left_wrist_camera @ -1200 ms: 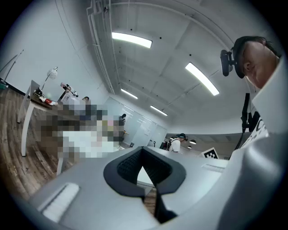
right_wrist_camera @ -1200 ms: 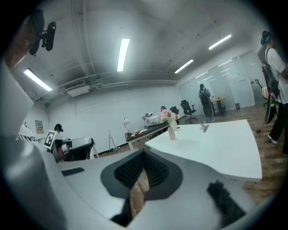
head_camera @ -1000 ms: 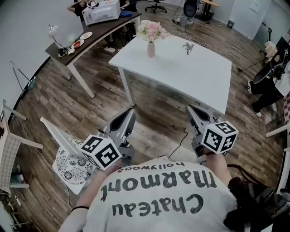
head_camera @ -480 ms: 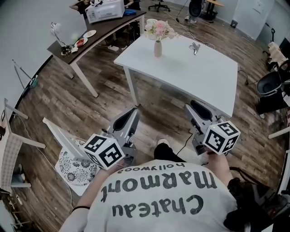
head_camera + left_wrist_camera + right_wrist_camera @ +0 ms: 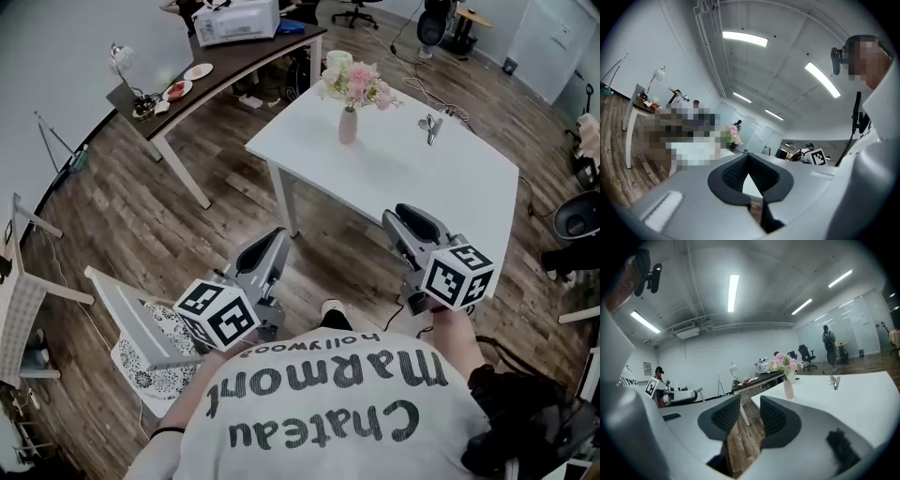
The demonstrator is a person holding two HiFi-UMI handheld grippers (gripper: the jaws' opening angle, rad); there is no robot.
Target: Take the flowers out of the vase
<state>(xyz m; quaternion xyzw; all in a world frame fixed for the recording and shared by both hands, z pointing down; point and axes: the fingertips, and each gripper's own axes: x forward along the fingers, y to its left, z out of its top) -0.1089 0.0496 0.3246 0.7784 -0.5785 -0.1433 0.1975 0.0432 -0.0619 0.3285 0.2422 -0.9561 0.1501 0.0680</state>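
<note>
While flowers (image 5: 356,82) stand well ahead, left gripper (image 5: 749,156) jaws meet; right gripper (image 5: 750,400) jaws, just opening, gape empty.

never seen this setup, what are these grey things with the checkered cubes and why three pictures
No robot here: a person holds a grey two-jaw tool in each hand, each with a cube of square markers. One picture is from a camera on the person's head, looking down; the other two cameras ride on the tools and look along their jaws. The left hand-held gripper has its jaws together; the right hand-held gripper has just been opening and holds nothing. Ahead stands a white rectangular table with a pale pink vase of pink and white flowers and a small silvery metal object; neither gripper touches them.
</note>
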